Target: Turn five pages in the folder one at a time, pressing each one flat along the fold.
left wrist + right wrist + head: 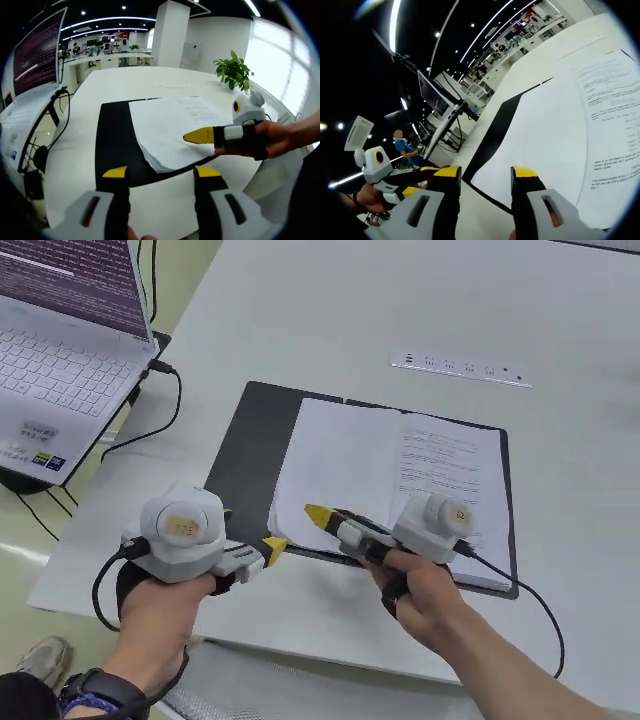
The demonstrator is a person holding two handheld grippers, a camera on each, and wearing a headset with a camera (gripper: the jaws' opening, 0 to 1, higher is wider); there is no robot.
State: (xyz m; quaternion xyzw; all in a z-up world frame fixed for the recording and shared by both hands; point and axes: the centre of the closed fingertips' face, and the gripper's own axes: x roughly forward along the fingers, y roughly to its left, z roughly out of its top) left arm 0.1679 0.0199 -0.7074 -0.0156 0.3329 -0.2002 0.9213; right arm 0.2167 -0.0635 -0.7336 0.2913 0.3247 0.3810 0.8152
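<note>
Folder (250,440) lies open on the white counter (400,300), its fold running from near edge to far. Blank turned sheets (340,450) lie left of the fold and a printed page (450,470) right. The right gripper (320,516), fingers spread, hovers over the folder's near edge, probably nearer the fold. The left gripper (272,546), fingers likewise spread, sits just off that edge.

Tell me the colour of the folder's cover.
Black; the folder shows best in the head view.
</note>
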